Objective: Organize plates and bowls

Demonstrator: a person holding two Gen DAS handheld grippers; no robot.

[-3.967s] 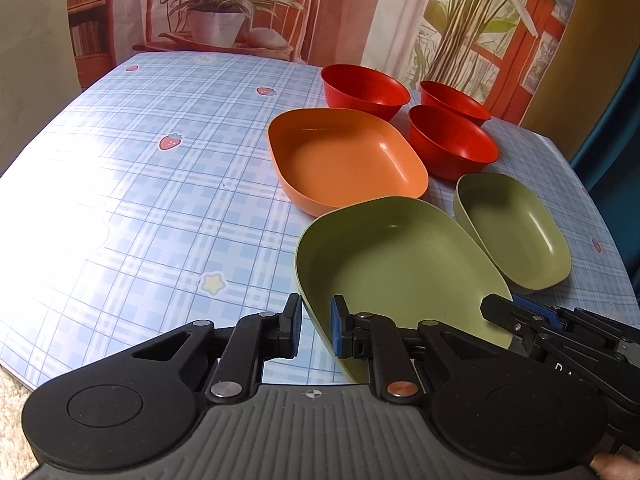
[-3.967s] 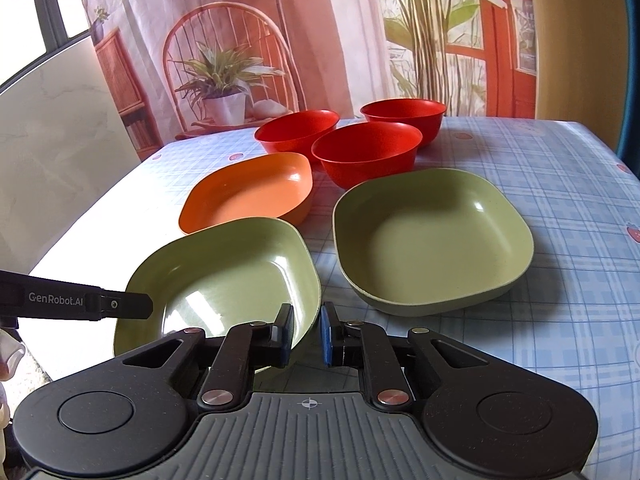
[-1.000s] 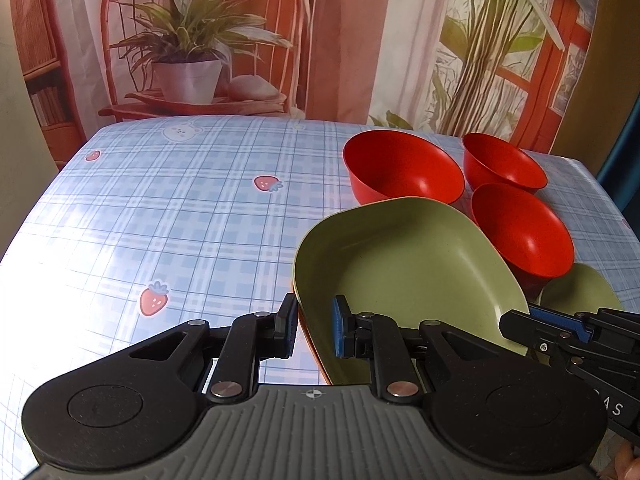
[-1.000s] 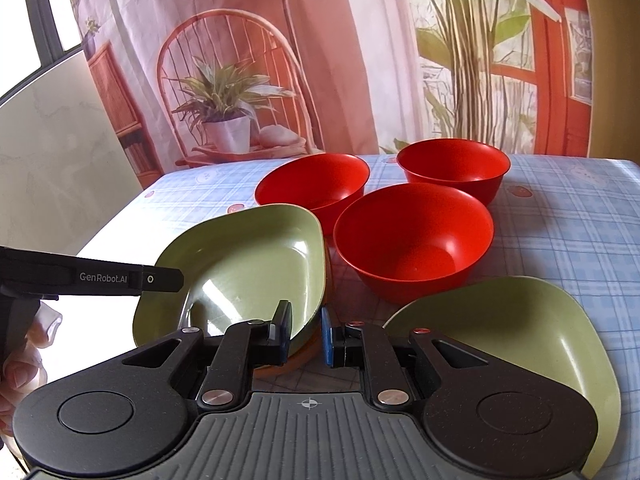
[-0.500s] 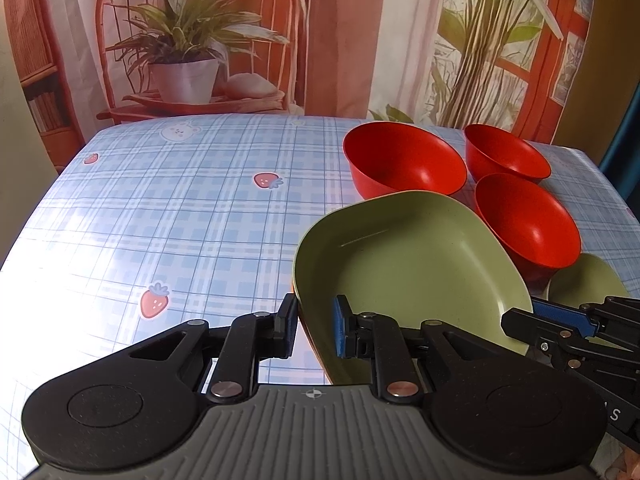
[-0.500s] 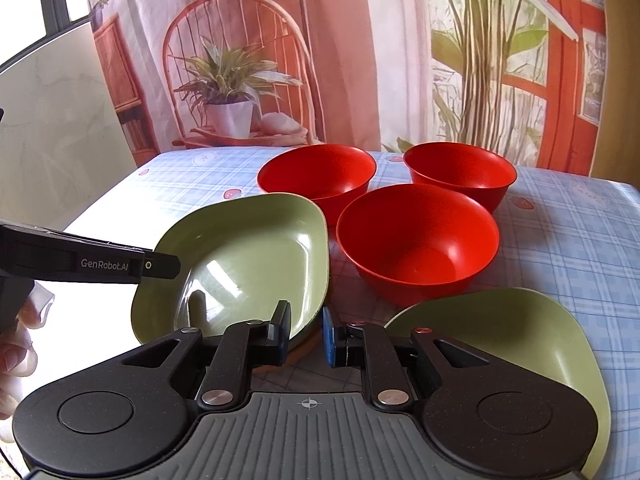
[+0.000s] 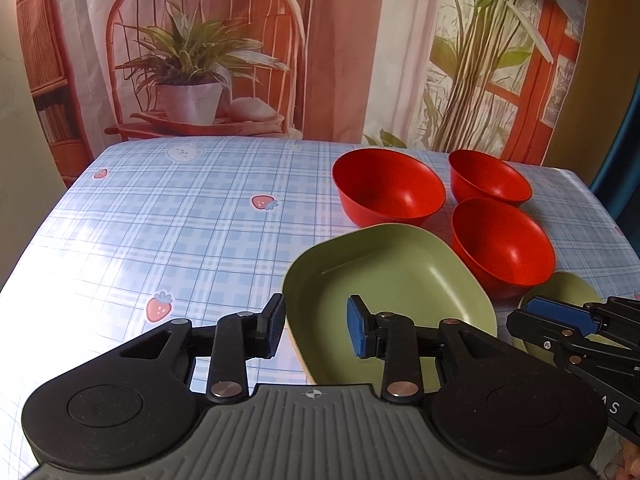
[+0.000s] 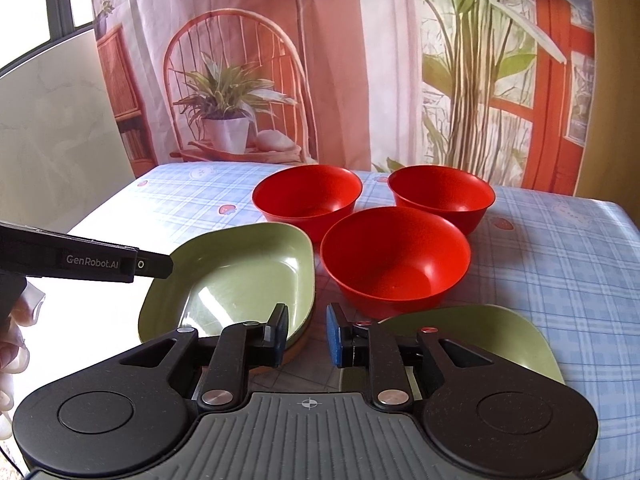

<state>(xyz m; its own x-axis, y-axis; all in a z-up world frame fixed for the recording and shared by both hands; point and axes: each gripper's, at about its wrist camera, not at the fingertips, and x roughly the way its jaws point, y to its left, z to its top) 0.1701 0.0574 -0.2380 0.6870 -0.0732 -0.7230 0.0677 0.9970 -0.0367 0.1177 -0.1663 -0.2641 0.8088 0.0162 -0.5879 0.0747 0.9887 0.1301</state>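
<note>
A green plate [image 7: 392,300] [image 8: 240,280] rests stacked on an orange plate, whose edge [image 8: 298,346] shows beneath it. My left gripper [image 7: 316,330] is open, its fingers either side of the green plate's near rim, holding nothing. My right gripper [image 8: 307,336] is open and empty, between the stack and a second green plate [image 8: 492,340] [image 7: 560,292] on the right. Three red bowls [image 7: 388,188] [image 7: 490,178] [image 7: 502,246] stand behind the plates.
The table [image 7: 180,220] has a blue checked cloth with strawberry prints. A backdrop curtain with printed chair and plants hangs behind the far edge. The right gripper shows in the left wrist view [image 7: 560,320]; the left gripper shows in the right wrist view [image 8: 100,264].
The green plate was carried onto the orange plate. Now my left gripper has opened and let go of it. My right gripper has opened a little too.
</note>
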